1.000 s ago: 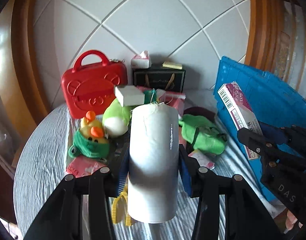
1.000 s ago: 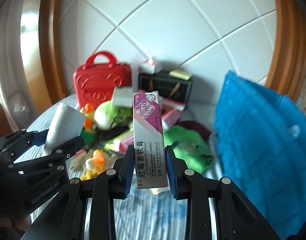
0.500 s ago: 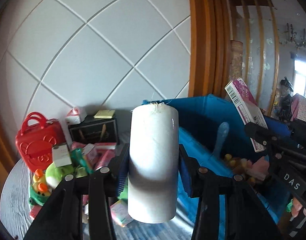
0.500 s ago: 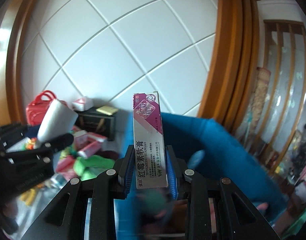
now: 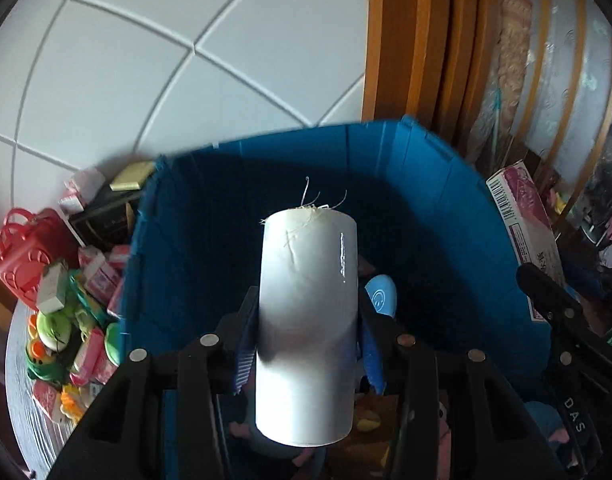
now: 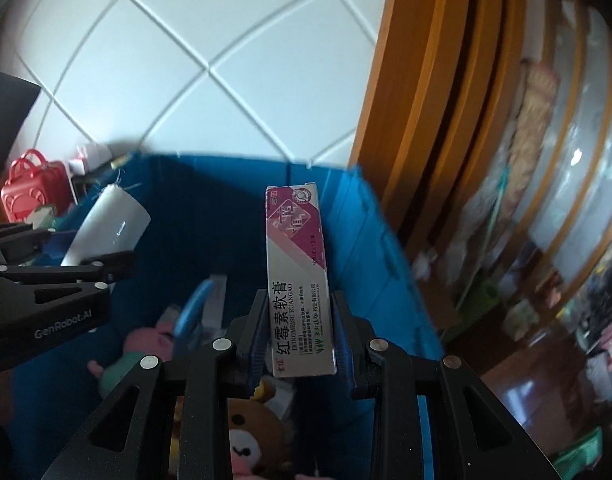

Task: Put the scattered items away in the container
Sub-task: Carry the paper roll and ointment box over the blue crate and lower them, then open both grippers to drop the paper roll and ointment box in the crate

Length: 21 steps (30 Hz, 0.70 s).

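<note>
- the left tool [image 5: 306,344] grips a white roll [image 5: 307,316] by its sides, the roll standing up between the pads over the open top of the blue container [image 5: 425,184].
- the right tool [image 6: 300,336] clamps a pink and white medicine box [image 6: 298,276] at its lower end, upright, above the same container [image 6: 234,208].
- inside the container lie soft toys, among them a brown bear [image 6: 246,428] and a pink plush [image 6: 144,340], with dark open room along the far wall.
- the container's far rim meets a white tiled wall [image 5: 166,60]; a wooden frame [image 5: 409,40] rises just beside its right corner.
- to the left, outside the rim, scattered items crowd the tabletop [image 5: 22,408]: a red case [image 5: 22,264], a green toy [image 5: 54,332], small pink packets [image 5: 94,276].
</note>
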{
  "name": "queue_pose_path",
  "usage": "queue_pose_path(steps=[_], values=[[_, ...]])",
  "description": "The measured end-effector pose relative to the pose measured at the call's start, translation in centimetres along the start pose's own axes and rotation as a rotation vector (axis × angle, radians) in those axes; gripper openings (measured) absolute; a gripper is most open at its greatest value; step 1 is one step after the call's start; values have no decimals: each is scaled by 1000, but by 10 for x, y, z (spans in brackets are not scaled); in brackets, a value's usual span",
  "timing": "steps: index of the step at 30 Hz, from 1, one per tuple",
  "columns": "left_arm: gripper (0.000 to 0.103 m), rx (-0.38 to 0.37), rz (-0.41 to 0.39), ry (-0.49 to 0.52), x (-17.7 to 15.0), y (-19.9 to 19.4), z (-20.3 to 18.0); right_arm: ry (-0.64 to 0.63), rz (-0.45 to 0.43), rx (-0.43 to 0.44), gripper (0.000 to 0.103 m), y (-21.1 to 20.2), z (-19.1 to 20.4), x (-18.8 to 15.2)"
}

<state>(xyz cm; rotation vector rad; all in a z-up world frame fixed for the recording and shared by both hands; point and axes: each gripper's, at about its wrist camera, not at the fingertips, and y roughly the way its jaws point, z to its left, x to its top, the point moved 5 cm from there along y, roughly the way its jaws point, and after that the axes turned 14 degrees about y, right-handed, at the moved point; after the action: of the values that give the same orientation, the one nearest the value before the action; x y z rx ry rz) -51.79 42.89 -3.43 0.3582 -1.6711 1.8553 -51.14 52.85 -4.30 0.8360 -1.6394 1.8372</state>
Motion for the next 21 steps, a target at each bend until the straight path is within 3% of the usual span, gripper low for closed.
queue_pose_path(steps=[2,9,14,18,20,21], values=[[44,13,80,-24,1,36,-1,1,70,-1,29,35,-2,-1],[44,32,198,-54,-11,106,7,39,277,0,29,123,-20,-9],[44,4,267,-86,-27,118,2,62,353,-17,29,139,-29,-27],[44,38,284,-55,-33,120,-5,58,365,-24,29,140,-31,-31],[51,36,285,-55,-34,121,-6,67,379,-22,29,141,-33,-33],[62,36,284,-56,-34,121,-6,66,386,-24,29,142,-34,-35]])
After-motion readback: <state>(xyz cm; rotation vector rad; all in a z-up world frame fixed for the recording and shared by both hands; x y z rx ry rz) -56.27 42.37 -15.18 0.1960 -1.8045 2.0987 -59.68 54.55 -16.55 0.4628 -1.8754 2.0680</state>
